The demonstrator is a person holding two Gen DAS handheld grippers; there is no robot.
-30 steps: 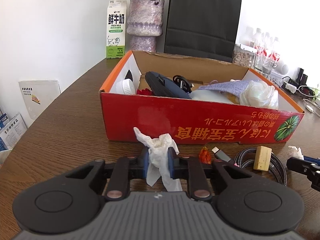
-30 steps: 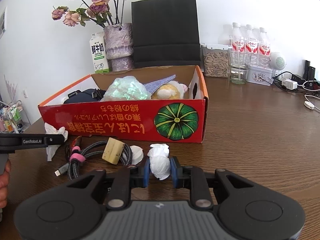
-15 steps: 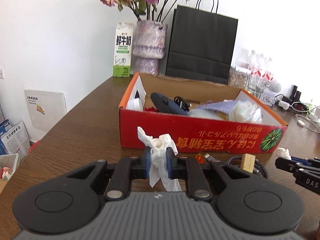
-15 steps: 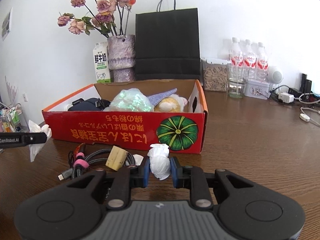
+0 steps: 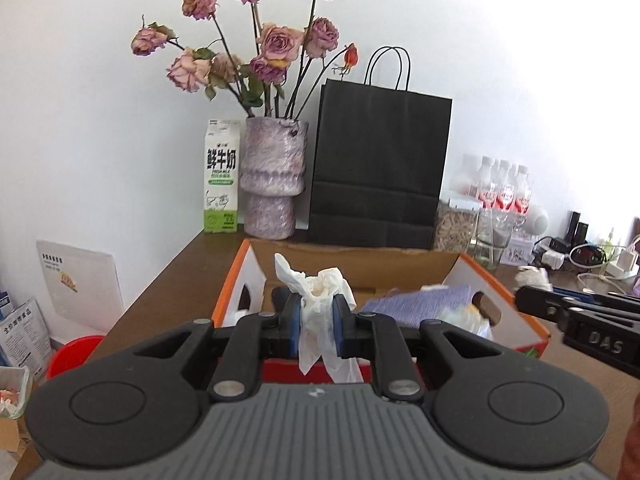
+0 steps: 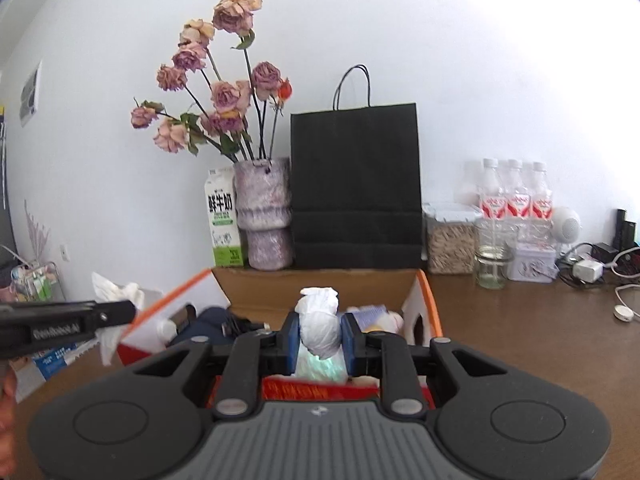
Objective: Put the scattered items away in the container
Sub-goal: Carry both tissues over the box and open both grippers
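My left gripper [image 5: 316, 320] is shut on a crumpled white tissue [image 5: 320, 296] and holds it above the near left part of the red cardboard box [image 5: 532, 320]. My right gripper [image 6: 319, 336] is shut on a white paper wad [image 6: 319, 320] and holds it above the box [image 6: 430, 304], near its right end. The box holds a dark pouch [image 6: 208, 320], a purple cloth [image 5: 420, 304] and a pale plastic bundle [image 6: 320, 366]. The left gripper with its tissue shows in the right wrist view [image 6: 116, 312]. The right gripper shows in the left wrist view [image 5: 524, 300].
Behind the box stand a milk carton [image 5: 221, 184], a purple vase of dried roses [image 5: 272, 184] and a black paper bag [image 5: 380, 168]. Water bottles [image 6: 516, 196], a glass jar [image 6: 494, 260], a grain container [image 6: 450, 240] and chargers with cables [image 6: 588, 268] crowd the back right.
Both grippers have risen from table level to above the box, each still gripping its paper. The cable and items on the table have dropped out of view.
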